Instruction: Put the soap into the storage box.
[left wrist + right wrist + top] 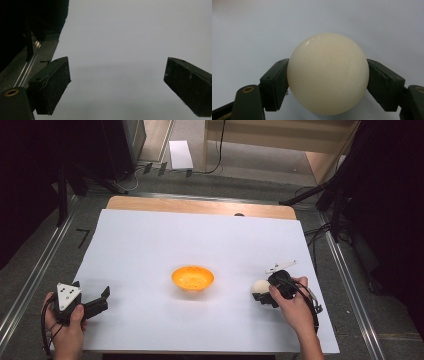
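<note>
The right tongs [328,75] clamp a ball [328,73], one jaw pressed to each side of it. The ball is cream-white, smooth and glossy, with a faint sheen near its top. In the high view the right tongs [262,295] hold the ball [259,286] low over the white tabletop [200,240], right of an orange bowl [192,277] and apart from it. The left tongs [98,300] rest near the tabletop's left front corner, jaws spread wide with nothing between them.
</note>
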`<state>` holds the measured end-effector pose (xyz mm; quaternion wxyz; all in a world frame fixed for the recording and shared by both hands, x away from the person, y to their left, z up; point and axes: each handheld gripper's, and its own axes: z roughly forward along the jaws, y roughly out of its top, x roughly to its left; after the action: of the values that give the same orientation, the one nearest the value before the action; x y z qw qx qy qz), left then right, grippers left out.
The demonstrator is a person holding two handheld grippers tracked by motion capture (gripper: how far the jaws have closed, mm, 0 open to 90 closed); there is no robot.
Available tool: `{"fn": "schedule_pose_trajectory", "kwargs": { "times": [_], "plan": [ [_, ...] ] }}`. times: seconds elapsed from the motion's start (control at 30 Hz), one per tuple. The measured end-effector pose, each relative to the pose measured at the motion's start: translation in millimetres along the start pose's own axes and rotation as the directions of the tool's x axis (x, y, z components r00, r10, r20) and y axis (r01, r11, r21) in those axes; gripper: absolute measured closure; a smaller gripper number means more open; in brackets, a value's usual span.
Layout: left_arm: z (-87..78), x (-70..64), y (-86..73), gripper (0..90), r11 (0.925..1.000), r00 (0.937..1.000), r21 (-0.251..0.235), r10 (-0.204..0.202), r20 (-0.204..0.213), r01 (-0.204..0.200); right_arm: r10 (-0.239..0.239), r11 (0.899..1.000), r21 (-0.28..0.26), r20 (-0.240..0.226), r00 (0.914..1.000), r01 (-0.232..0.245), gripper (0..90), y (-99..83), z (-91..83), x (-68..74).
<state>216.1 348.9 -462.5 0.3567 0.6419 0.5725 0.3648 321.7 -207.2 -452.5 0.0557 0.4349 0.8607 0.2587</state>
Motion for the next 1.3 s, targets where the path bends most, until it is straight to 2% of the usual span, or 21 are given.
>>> {"fn": "schedule_pose_trajectory", "kwargs": {
  "times": [0.27,0.43,0.87,1.3],
  "plan": [
    [0.1,-0.1,0.0,7.1,1.0,1.0,0.0,0.001,0.0,-0.001,-0.048,0.999,0.022,0.015,0.9987,0.048,24.9,7.7,-3.4,5.5],
    [0.1,-0.2,0.0,7.1,1.0,1.0,-0.001,0.001,0.0,-0.001,-0.065,0.998,0.005,0.003,0.9979,0.065,24.9,14.6,-5.7,9.5],
    [0.3,-0.8,0.0,7.1,1.0,1.0,-0.002,0.003,-0.001,-0.003,-0.122,0.993,0.001,0.003,0.9925,0.122,24.9,34.7,-9.8,21.2],
    [0.4,-1.2,-0.1,7.1,1.0,1.0,-0.004,0.006,-0.003,-0.006,-0.147,0.989,-0.012,-0.026,0.9889,0.146,24.9,50.3,-7.4,30.4]
  ]
}}
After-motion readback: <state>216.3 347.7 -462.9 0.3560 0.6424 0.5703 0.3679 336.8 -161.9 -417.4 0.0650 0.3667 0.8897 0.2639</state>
